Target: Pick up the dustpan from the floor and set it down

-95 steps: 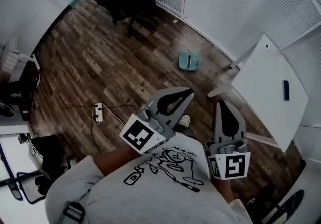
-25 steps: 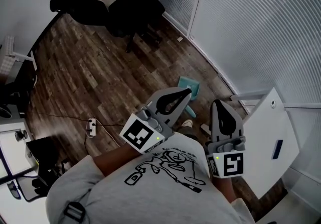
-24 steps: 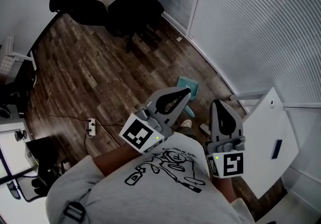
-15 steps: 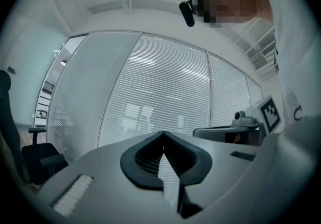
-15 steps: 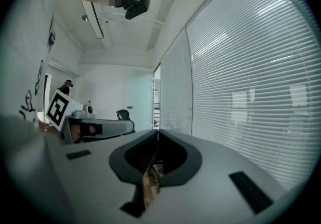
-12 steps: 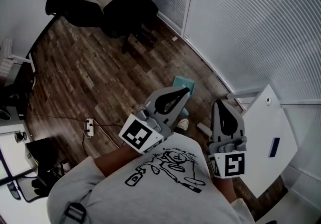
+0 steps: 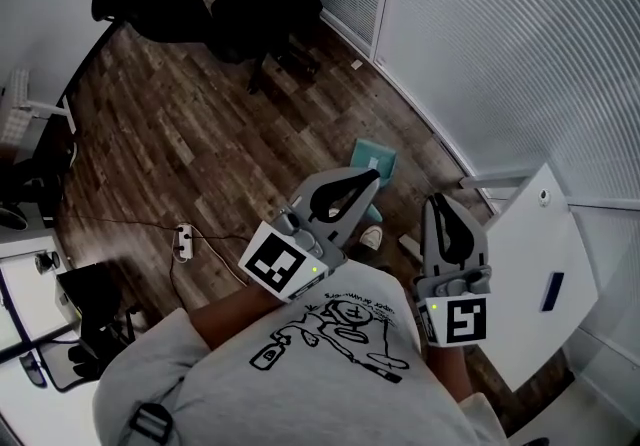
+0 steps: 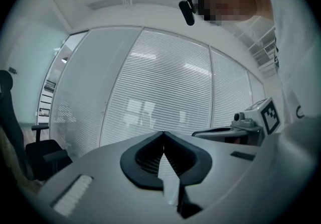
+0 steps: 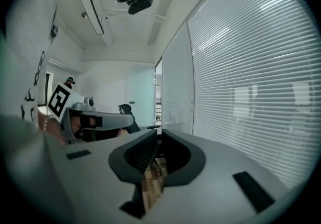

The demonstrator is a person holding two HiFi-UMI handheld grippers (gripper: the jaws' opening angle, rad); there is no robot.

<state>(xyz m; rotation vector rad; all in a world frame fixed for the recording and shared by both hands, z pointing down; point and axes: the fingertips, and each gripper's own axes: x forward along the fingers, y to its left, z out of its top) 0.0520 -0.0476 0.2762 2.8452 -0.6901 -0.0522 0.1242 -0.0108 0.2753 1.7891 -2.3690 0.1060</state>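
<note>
Left gripper (image 7: 370, 179) and right gripper (image 7: 438, 204) hover with jaws closed and empty, teal dustpan (image 7: 377, 154) on the floor (image 7: 190, 134) beyond

Left tongs (image 7: 372, 178) and right tongs (image 7: 438, 200) closed, empty.

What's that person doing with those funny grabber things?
A person holds a gripper in each hand. The left gripper and the right gripper are both shut, with nothing in them. A teal dustpan lies on the wooden floor just ahead, near the blinds. It has not been picked up yet.
</note>
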